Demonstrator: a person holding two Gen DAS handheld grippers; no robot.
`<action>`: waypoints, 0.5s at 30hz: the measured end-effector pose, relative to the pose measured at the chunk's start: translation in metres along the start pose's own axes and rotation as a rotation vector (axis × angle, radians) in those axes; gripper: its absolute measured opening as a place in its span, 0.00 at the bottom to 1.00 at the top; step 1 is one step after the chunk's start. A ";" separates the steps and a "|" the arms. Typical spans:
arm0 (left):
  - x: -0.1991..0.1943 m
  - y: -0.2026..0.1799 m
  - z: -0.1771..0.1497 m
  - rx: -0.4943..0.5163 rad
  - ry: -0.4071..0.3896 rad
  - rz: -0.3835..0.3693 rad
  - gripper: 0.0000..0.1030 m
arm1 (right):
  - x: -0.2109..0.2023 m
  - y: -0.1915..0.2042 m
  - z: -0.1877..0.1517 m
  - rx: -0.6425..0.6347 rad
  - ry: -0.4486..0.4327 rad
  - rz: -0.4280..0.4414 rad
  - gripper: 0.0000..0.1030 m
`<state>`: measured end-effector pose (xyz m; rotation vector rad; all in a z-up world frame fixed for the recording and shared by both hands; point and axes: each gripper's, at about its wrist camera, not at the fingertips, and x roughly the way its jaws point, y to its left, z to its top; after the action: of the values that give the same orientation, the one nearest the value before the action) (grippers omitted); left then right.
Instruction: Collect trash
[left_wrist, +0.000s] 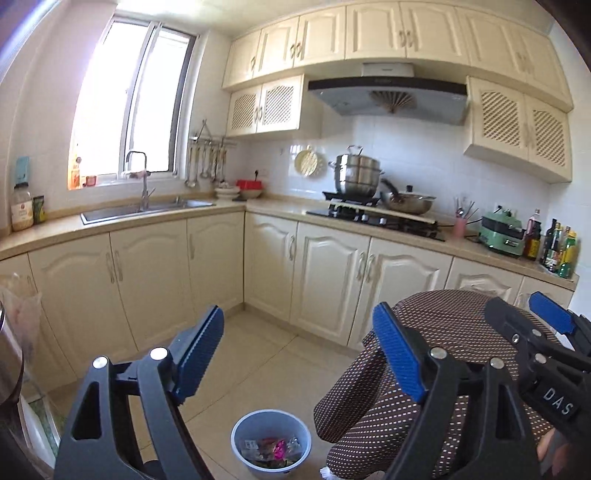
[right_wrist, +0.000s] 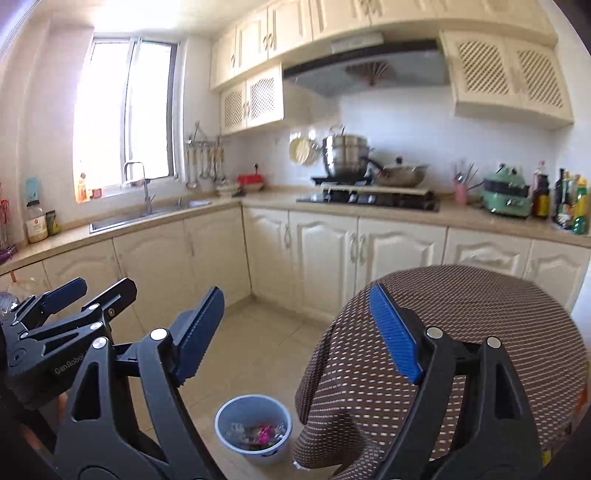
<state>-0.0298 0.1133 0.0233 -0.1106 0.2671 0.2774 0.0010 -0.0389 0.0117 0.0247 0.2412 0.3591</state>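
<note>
A kitchen with cream panelled base cabinets (left_wrist: 325, 273) running in an L under a beige countertop (left_wrist: 280, 210); matching wall cabinets (left_wrist: 399, 33) above, some with lattice doors (left_wrist: 517, 129); white wall tiles (left_wrist: 406, 147) behind; pale floor tiles (left_wrist: 258, 354) below; a sliding window (left_wrist: 136, 107) on the left, blown out with daylight; a steel sink (left_wrist: 147, 210) with a tall faucet (left_wrist: 142, 177) beneath it; a range hood (left_wrist: 388, 96) over a black gas hob (left_wrist: 376, 218); a table in a brown dotted cloth (right_wrist: 461, 332) at lower right.
</note>
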 end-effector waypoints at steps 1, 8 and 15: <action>-0.007 -0.005 0.002 0.006 -0.012 -0.004 0.80 | -0.008 -0.002 0.001 -0.003 -0.016 -0.008 0.78; -0.044 -0.027 0.008 0.023 -0.063 -0.016 0.82 | -0.048 -0.013 0.010 -0.006 -0.084 -0.035 0.79; -0.058 -0.040 0.009 0.041 -0.075 -0.024 0.84 | -0.058 -0.026 0.008 0.011 -0.096 -0.047 0.80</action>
<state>-0.0698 0.0615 0.0502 -0.0629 0.1963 0.2513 -0.0412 -0.0834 0.0313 0.0471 0.1491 0.3088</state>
